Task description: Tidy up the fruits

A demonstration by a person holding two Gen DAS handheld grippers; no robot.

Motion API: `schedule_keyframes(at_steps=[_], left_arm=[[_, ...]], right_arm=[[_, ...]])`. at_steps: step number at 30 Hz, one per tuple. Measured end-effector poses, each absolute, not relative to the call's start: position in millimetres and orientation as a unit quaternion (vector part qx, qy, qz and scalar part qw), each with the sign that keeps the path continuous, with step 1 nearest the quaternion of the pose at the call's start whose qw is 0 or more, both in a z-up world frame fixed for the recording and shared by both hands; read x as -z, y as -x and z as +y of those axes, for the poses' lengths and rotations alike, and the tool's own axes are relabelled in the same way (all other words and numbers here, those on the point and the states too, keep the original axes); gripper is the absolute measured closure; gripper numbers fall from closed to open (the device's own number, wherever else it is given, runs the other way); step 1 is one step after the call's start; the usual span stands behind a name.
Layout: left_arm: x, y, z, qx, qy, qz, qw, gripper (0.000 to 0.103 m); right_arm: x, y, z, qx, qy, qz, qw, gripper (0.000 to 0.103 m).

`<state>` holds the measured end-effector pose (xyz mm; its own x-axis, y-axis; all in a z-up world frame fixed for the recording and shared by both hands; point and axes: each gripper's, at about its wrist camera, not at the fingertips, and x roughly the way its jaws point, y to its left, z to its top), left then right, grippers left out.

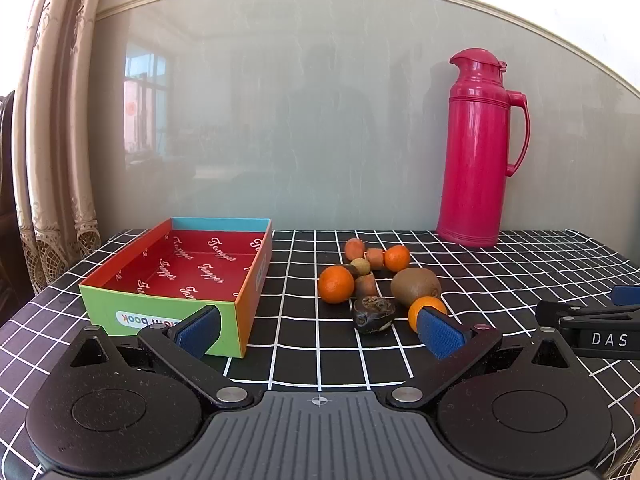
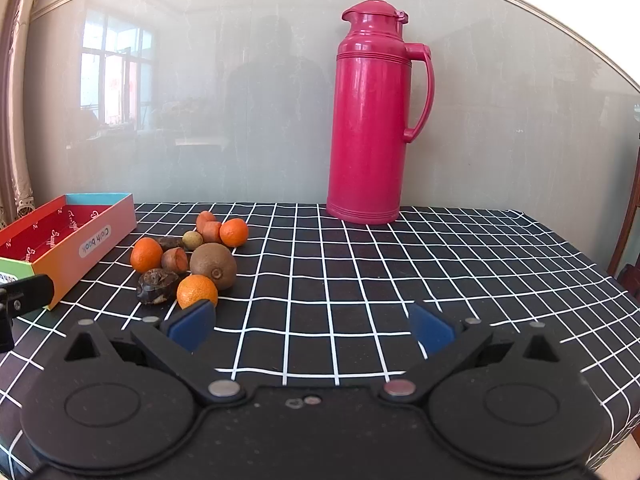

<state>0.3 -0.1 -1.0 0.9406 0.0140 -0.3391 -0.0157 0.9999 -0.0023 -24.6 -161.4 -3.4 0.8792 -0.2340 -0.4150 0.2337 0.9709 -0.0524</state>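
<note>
A pile of fruit lies on the checked cloth: a brown kiwi (image 1: 415, 287) (image 2: 213, 260), three small oranges (image 1: 336, 284) (image 2: 197, 291), several carrot pieces (image 1: 354, 249) (image 2: 175, 260), a pale round fruit (image 1: 361, 266) (image 2: 192, 240) and a dark water chestnut (image 1: 373, 314) (image 2: 157, 286). An open colourful box with a red inside (image 1: 192, 276) (image 2: 60, 232) stands left of the pile. My left gripper (image 1: 320, 330) is open with nothing in it, just before the fruit. My right gripper (image 2: 312, 326) is open too, to the right of the pile.
A tall pink thermos jug (image 1: 480, 152) (image 2: 372, 120) stands at the back against a glossy wall panel. The black cloth with white grid (image 2: 400, 280) covers the table. A curtain (image 1: 48, 160) hangs at the left. The right gripper's body (image 1: 592, 328) shows at the left view's edge.
</note>
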Motion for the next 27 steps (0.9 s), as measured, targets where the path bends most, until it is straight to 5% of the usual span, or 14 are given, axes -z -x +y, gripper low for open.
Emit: schedule_keyframes(at_steps=[27], left_arm=[[7.0, -41.7, -33.4, 0.015, -0.009, 0.196, 0.981, 0.0]], right_arm=[[1.1, 4.9, -189.2, 0.181, -0.039, 0.202, 0.962, 0.0]])
